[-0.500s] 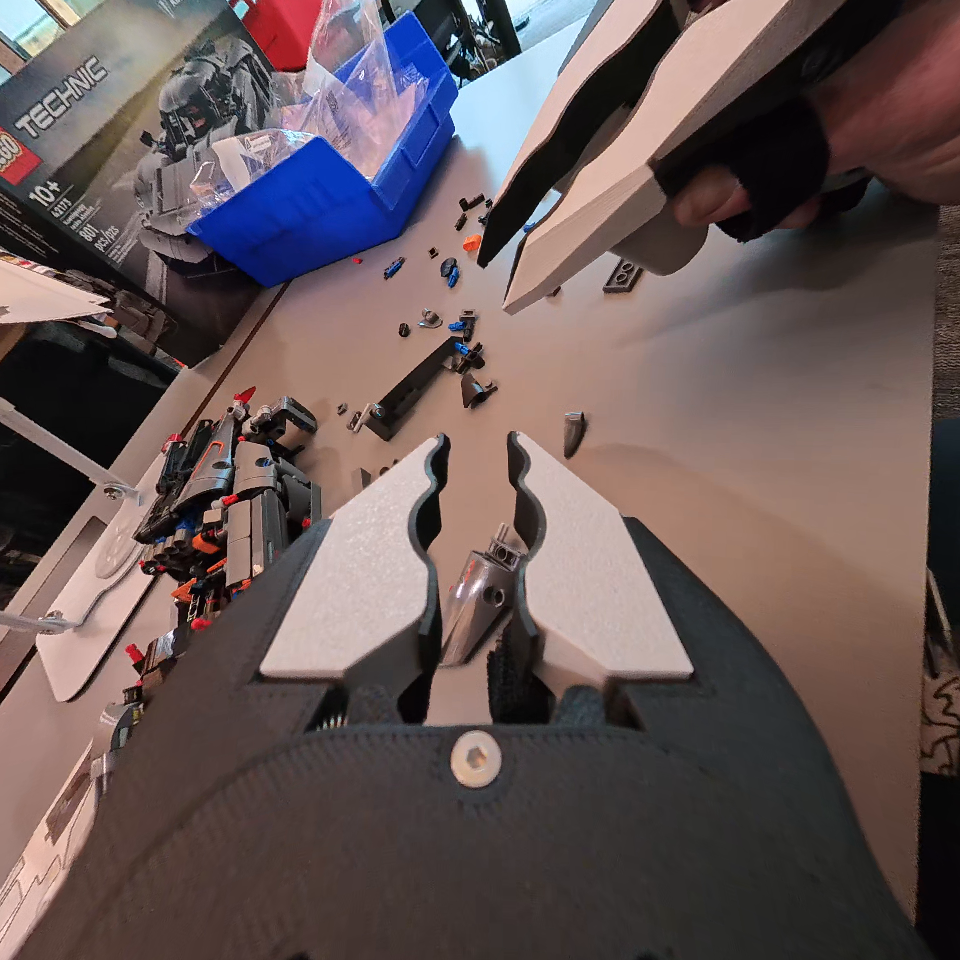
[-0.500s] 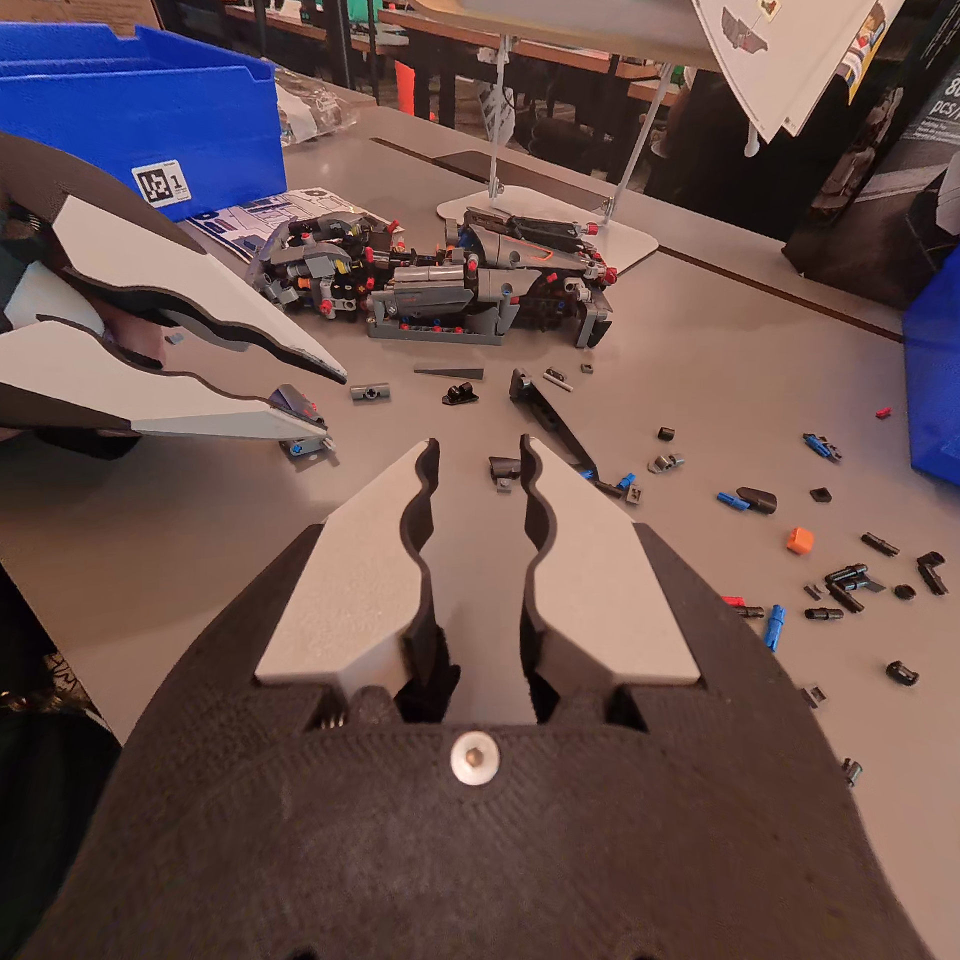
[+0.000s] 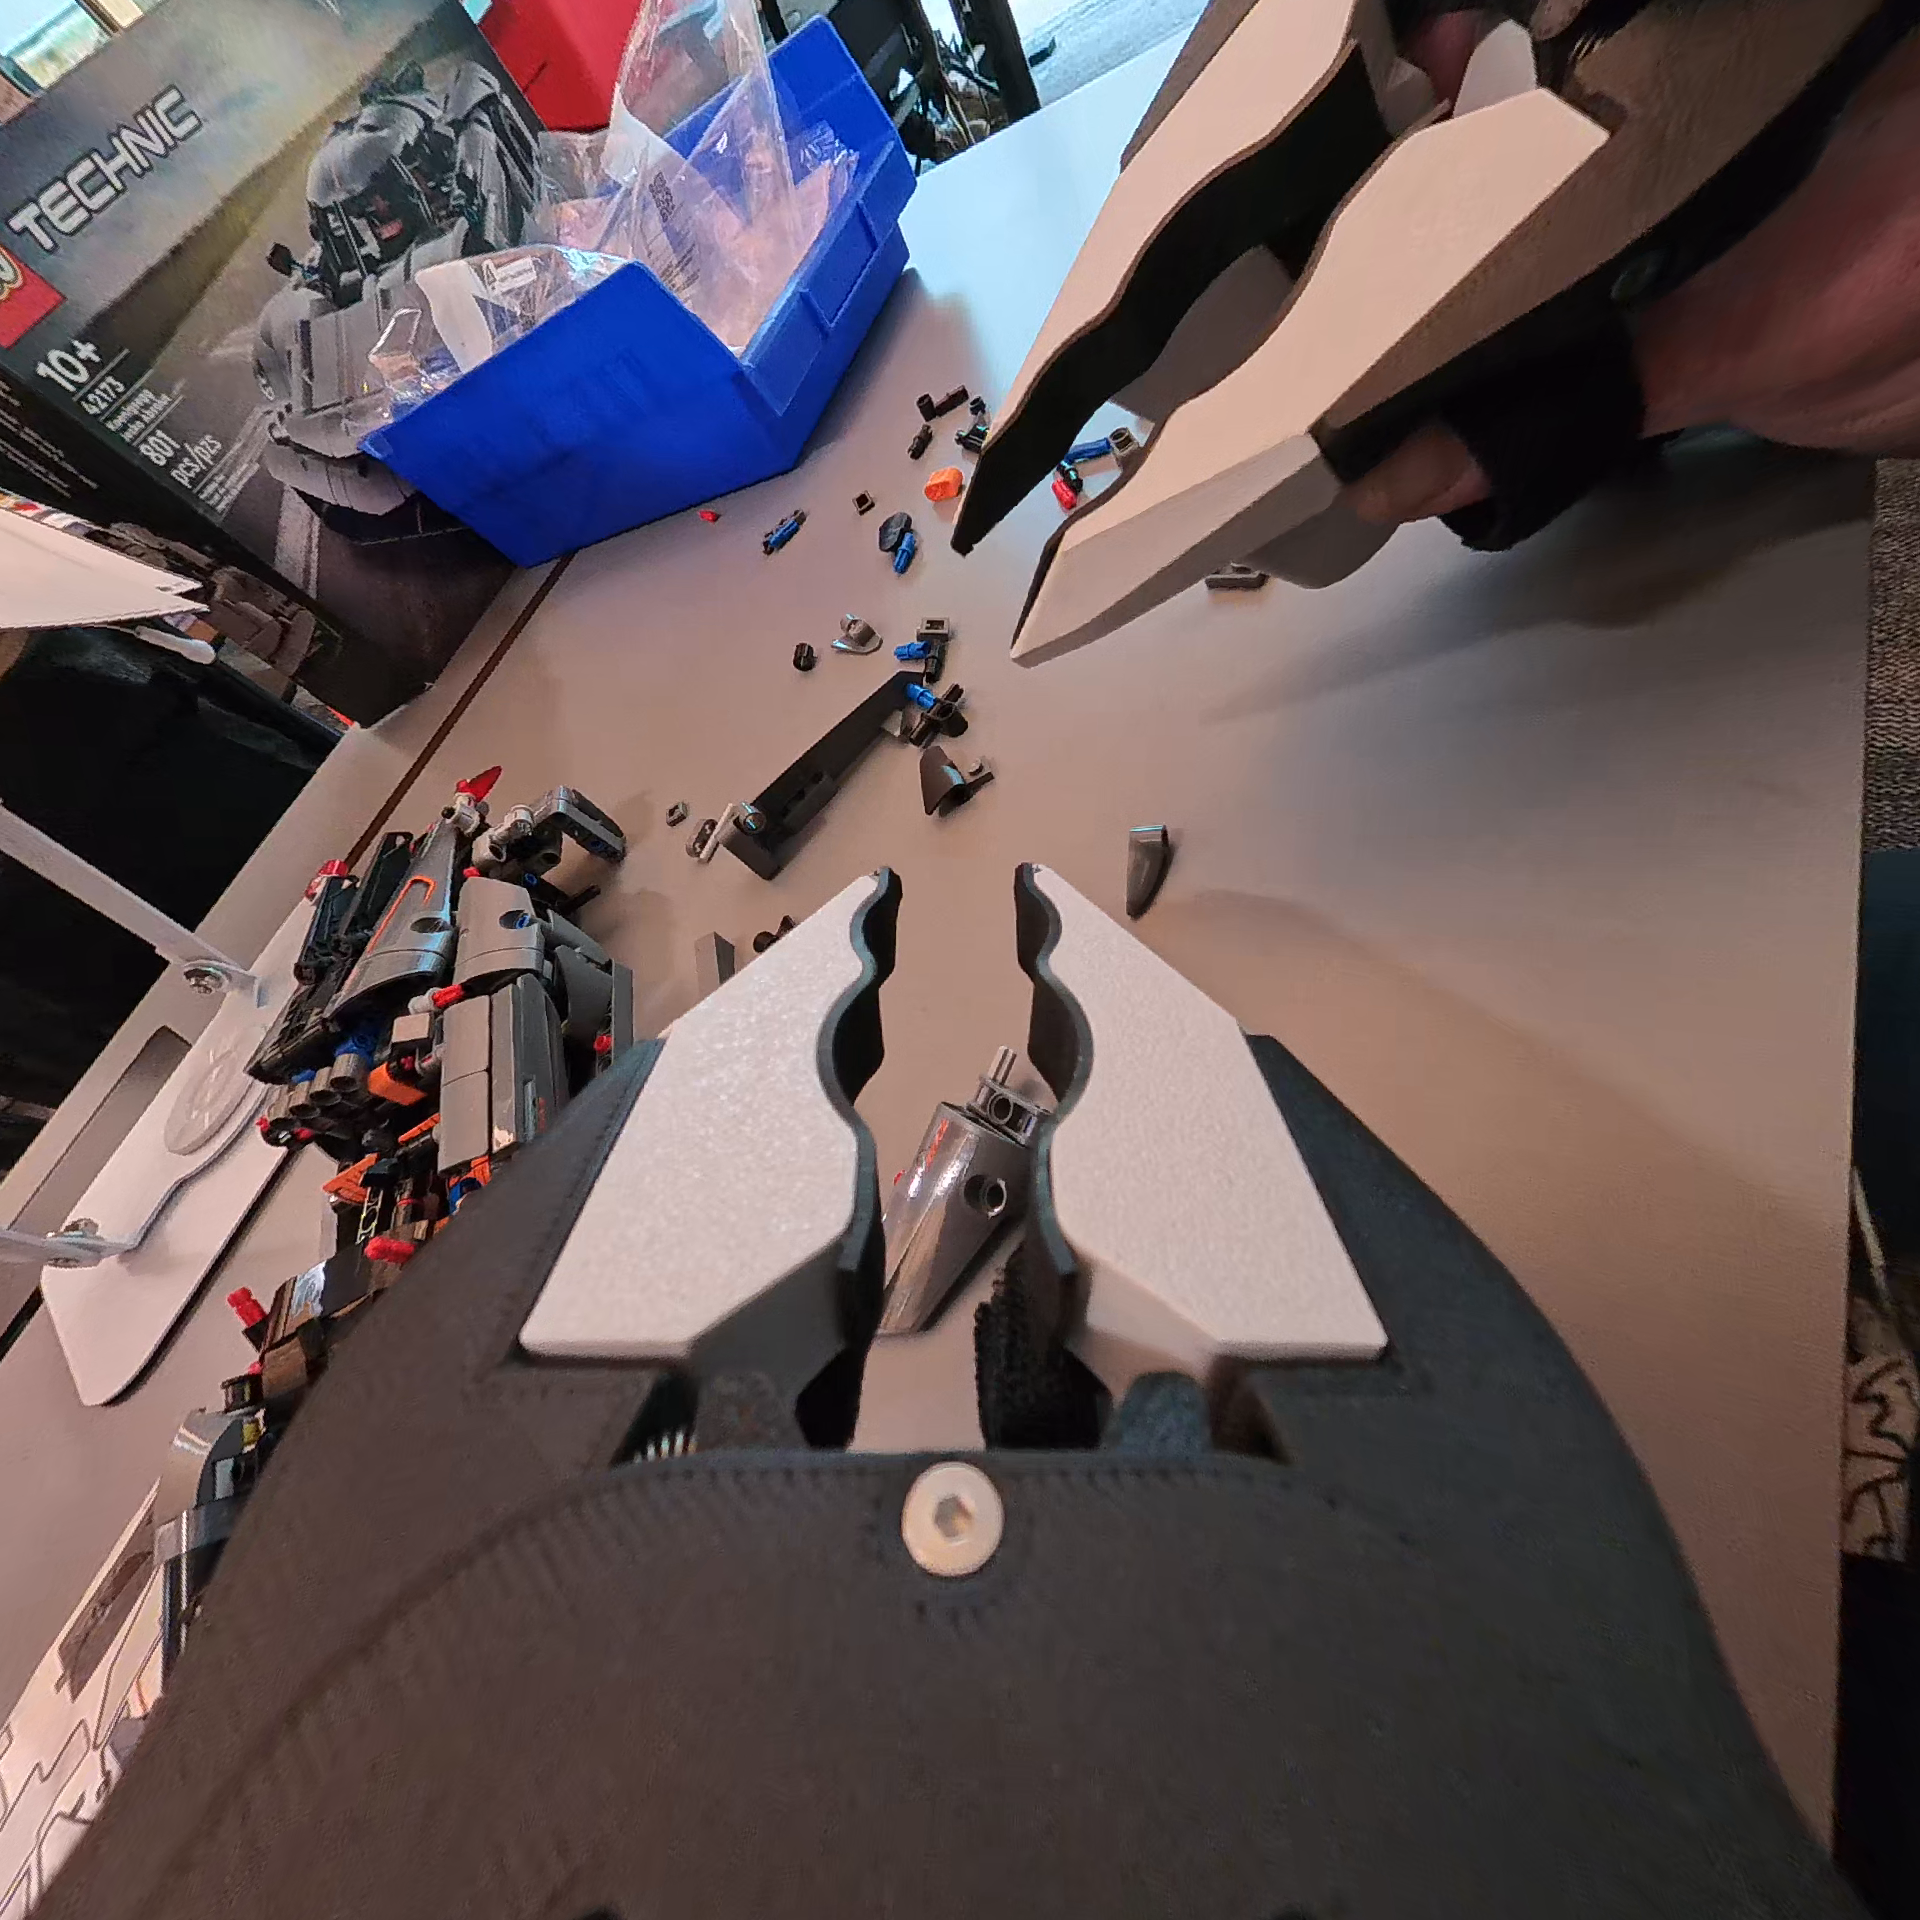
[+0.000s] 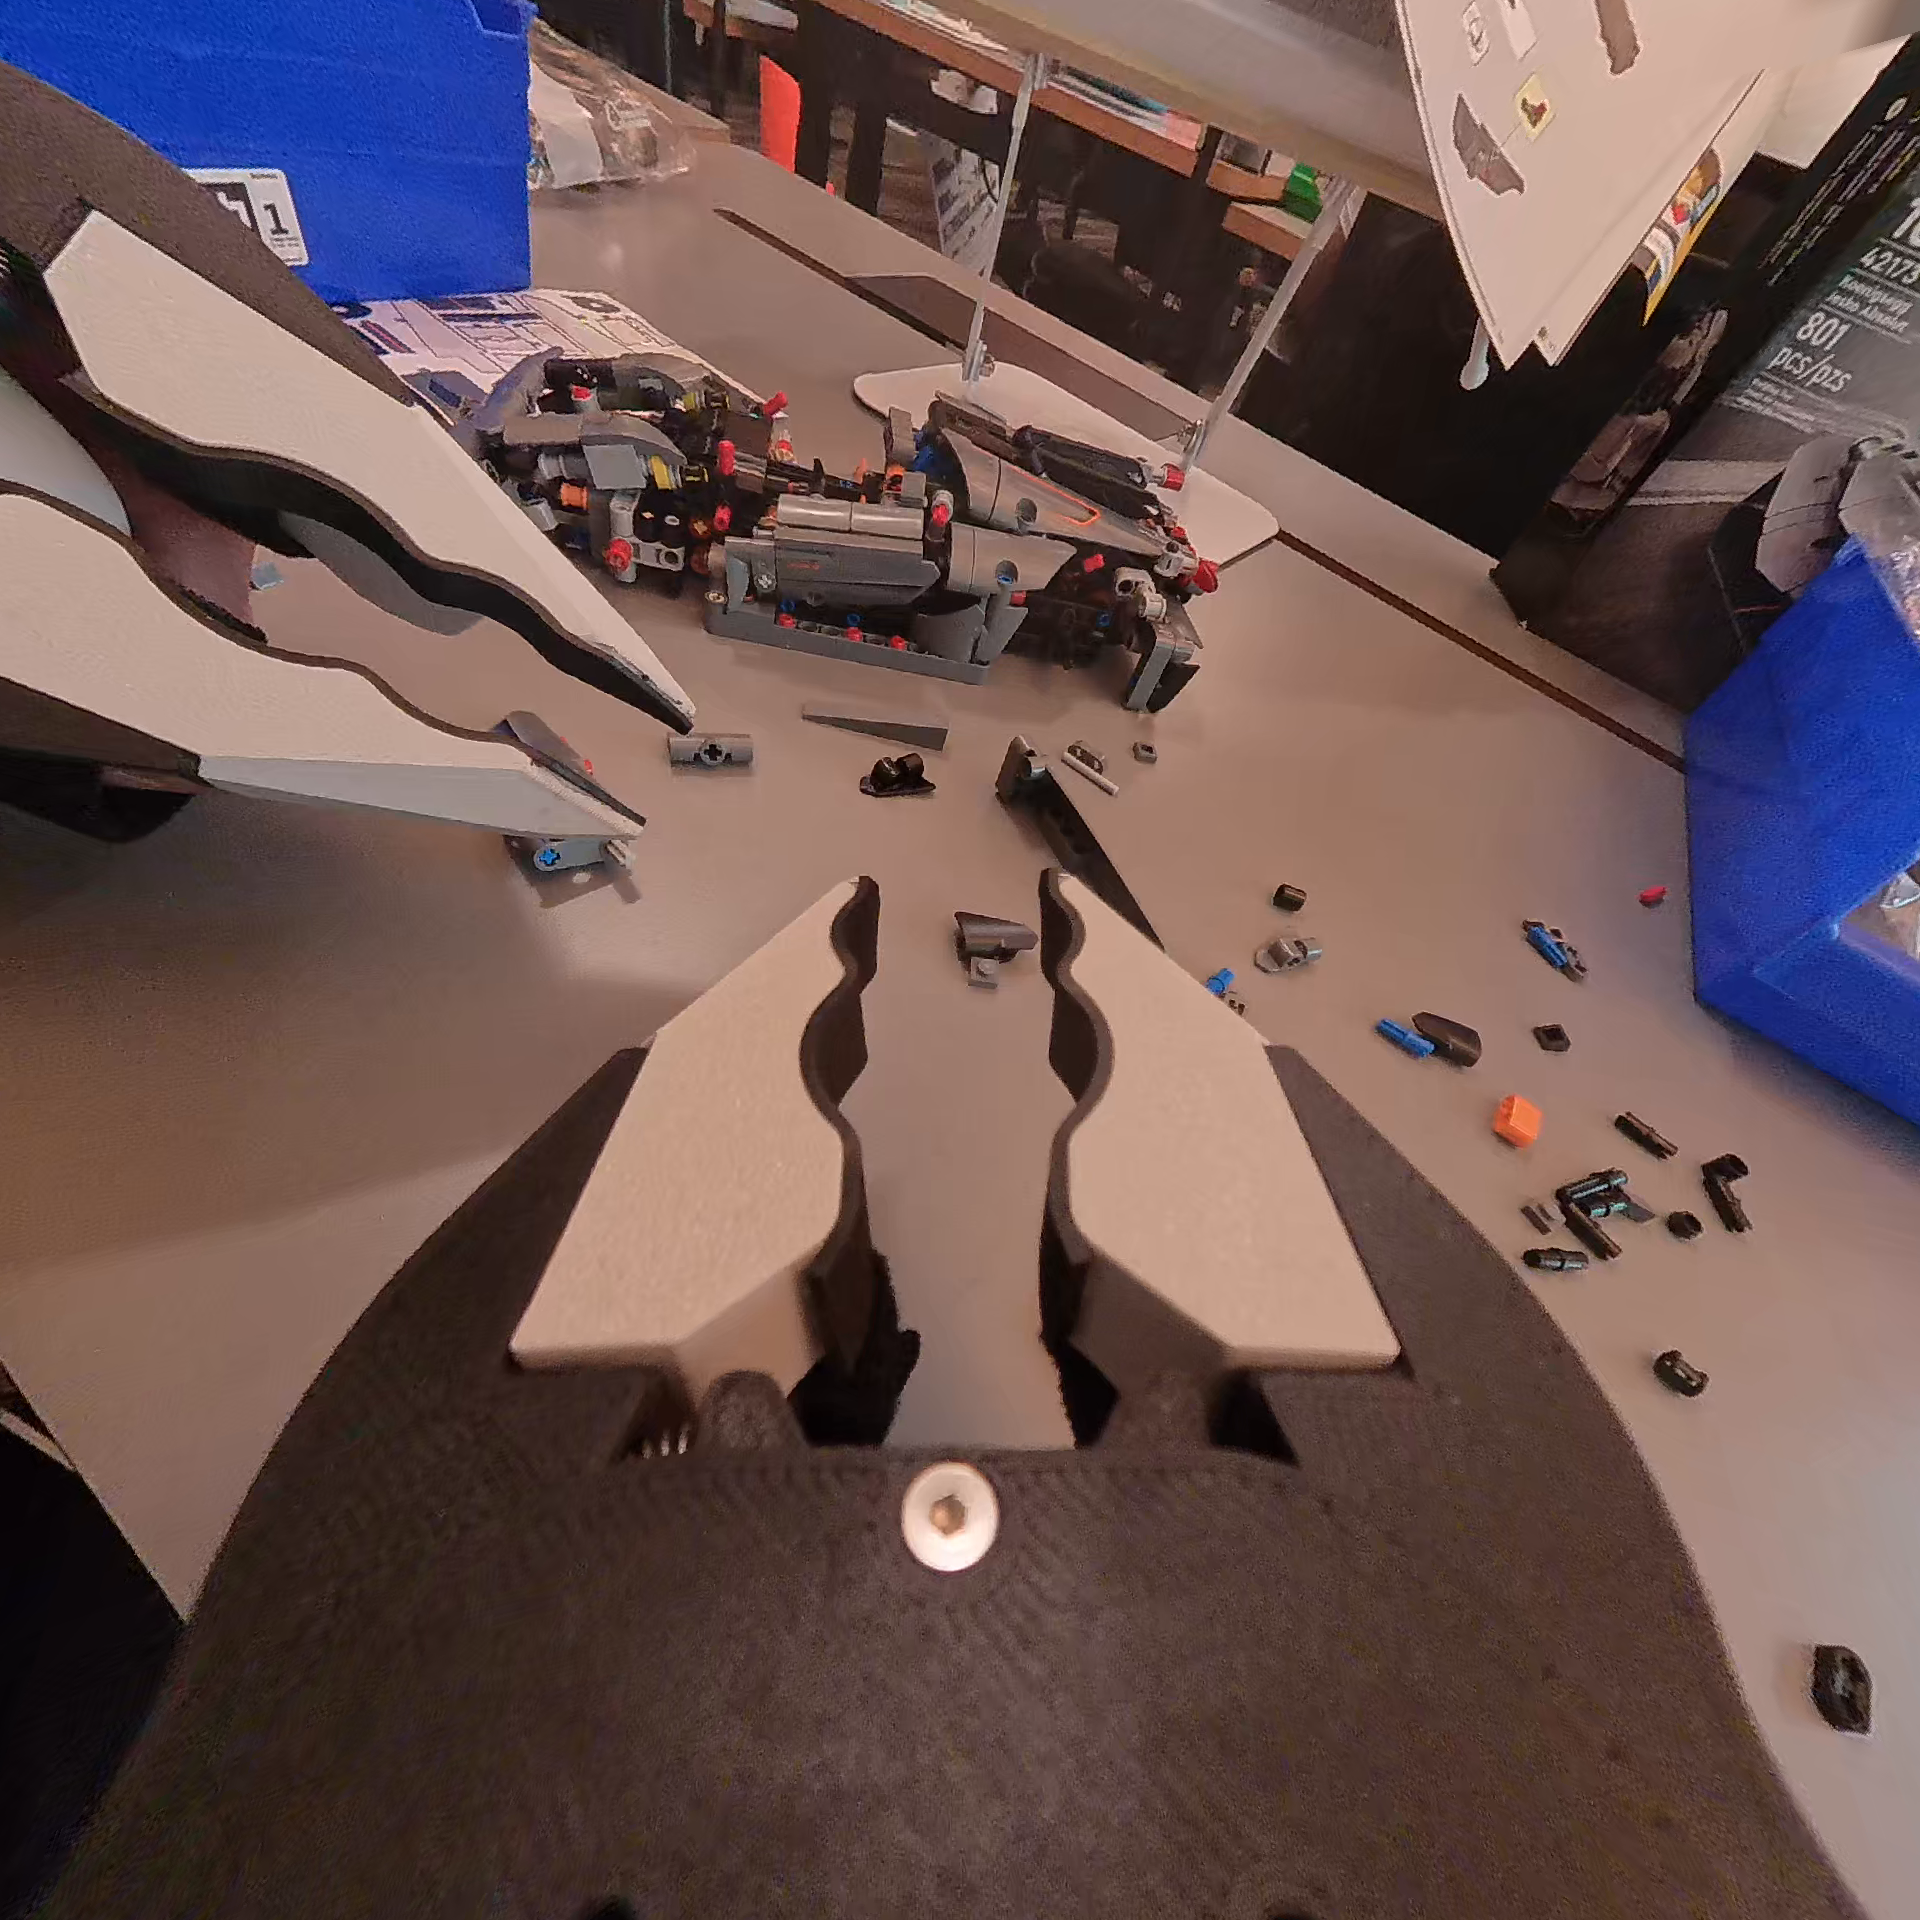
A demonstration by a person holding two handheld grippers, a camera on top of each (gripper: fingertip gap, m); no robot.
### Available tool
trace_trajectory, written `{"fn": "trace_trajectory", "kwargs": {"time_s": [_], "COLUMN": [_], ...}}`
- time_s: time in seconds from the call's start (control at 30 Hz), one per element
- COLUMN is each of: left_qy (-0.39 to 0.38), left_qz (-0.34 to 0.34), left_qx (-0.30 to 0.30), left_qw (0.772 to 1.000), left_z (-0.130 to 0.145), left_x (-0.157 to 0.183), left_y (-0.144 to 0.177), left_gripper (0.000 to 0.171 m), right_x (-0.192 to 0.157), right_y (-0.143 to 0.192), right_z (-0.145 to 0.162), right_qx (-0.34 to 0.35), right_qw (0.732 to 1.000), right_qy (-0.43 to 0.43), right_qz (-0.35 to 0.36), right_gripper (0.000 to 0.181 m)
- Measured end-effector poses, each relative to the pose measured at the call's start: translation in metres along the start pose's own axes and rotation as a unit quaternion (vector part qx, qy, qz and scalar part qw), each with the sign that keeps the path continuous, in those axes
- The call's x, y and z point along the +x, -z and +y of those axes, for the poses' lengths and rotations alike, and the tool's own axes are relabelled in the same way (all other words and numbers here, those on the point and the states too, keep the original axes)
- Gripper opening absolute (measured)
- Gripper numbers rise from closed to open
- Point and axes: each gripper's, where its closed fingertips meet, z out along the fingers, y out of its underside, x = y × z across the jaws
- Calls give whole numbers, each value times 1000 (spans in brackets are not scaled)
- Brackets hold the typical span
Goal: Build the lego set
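Left wrist: my left gripper point(image 3: 954, 883) pinches a glossy grey curved panel piece point(image 3: 951, 1184) deep between its wavy fingers.

Right wrist: my right gripper point(image 4: 958, 883) gapes empty above the table point(image 4: 364, 1039); only here, the half-built model point(image 4: 852, 540) shows whole.

We see pale grey fingers point(image 4: 717, 1132) with black inner edges on black bodies. The table point(image 3: 1455, 1039) is plain grey. The bin point(image 3: 623, 416) is bright blue, the half-built model point(image 4: 883, 540) grey and black with red, orange and blue dots, one loose block point(image 4: 1516, 1121) orange.
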Motion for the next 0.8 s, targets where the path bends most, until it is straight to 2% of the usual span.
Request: {"fn": "trace_trajectory", "kwargs": {"time_s": [0.3, 0.57, 0.8], "left_qy": [-2, 18, 50], "left_qz": [1, 4, 3], "left_qx": [2, 18, 60], "left_qw": [1000, 1000, 997], "left_z": [-1, -5, -16], "left_x": [1, -3, -10], "left_y": [-1, 3, 14], "left_gripper": [20, 20, 20], "right_x": [9, 15, 16], "right_y": [3, -3, -9], "right_z": [-3, 4, 11], "right_qx": [15, -14, -43], "right_qw": [999, 998, 995], "right_qy": [1, 15, 33], "right_qz": [32, 63, 80], "right_gripper": [39, 52, 54]}}
